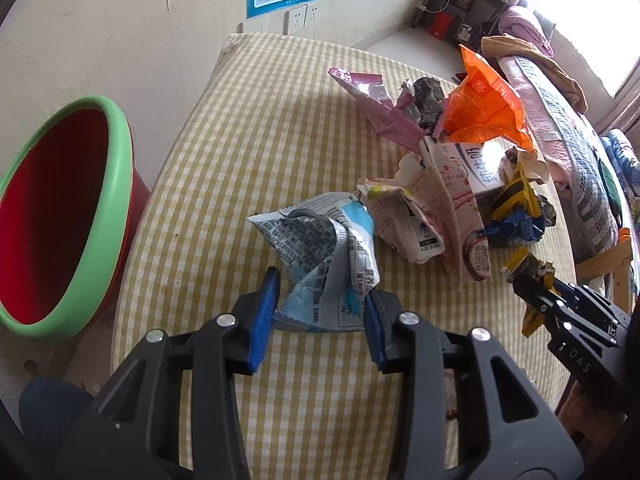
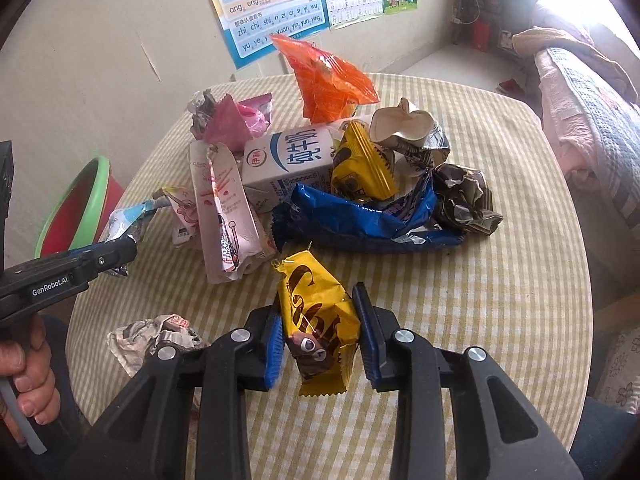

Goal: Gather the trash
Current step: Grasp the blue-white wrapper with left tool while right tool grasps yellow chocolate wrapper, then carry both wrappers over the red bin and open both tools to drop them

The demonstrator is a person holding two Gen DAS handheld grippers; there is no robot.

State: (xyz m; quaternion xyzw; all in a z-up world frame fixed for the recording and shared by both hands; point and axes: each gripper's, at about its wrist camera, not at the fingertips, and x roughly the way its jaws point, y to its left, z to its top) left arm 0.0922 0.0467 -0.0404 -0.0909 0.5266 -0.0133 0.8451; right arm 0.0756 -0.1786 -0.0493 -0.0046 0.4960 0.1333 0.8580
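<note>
Black left tool [image 1: 320,286] right up close, blue pads clamped on either side of a crumpled blue-and-white foil wrapper [image 1: 320,248], pinched at its lower end, the rest of it fanning up over the cloth. Black right tool [image 2: 318,298] likewise closed, pads pressing both sides of a yellow-and-brown snack wrapper [image 2: 316,320] standing upright between them.

Underneath it all, round table [image 1: 260,140] in a yellow-and-white checked cloth. Off its left edge, just beside it and lower down, big red plastic basin with a green rim [image 1: 98,100], mouth tipped toward the left camera.

Mid-table, heap of rubbish: white-and-blue milk carton [image 2: 288,160] lying on its side, shiny blue foil bag [image 2: 360,216] sprawled in front of it, orange plastic bag [image 2: 324,80] poking up behind, tall pink-and-white paper packet [image 2: 224,208] leaning at the left. Blue-and-white wrapper just left of that heap, yellow one just in front. Small grey crumpled paper ball [image 2: 152,340] alone near the front edge, beside the right tool.
</note>
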